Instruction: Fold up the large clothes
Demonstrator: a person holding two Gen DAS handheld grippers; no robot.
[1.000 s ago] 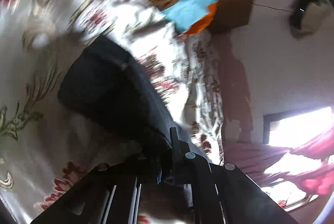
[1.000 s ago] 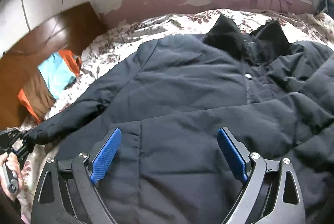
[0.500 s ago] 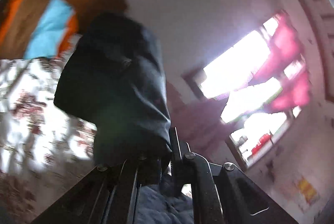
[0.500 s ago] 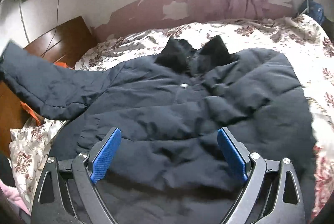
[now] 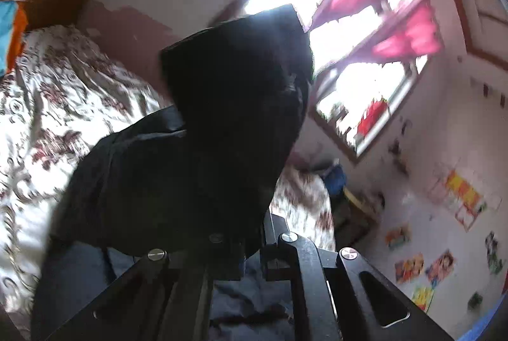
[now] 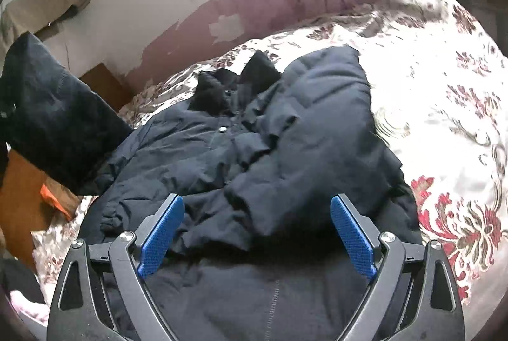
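Jacket (image 6: 254, 150) lies on the bedspread (image 6: 444, 80) beneath the spread, empty right gripper (image 6: 257, 233). Left gripper (image 5: 250, 249), pinching its sleeve (image 5: 235, 106), holds it raised above the bedspread.

A bed (image 6: 444, 61) under a cream bedspread (image 6: 428, 118) with red and brown flowers carries a dark padded jacket (image 6: 254, 150), spread across its middle with the collar toward twelve o'clock. Orange and blue cloth (image 5: 12, 33) lies at the bed's nine o'clock edge.
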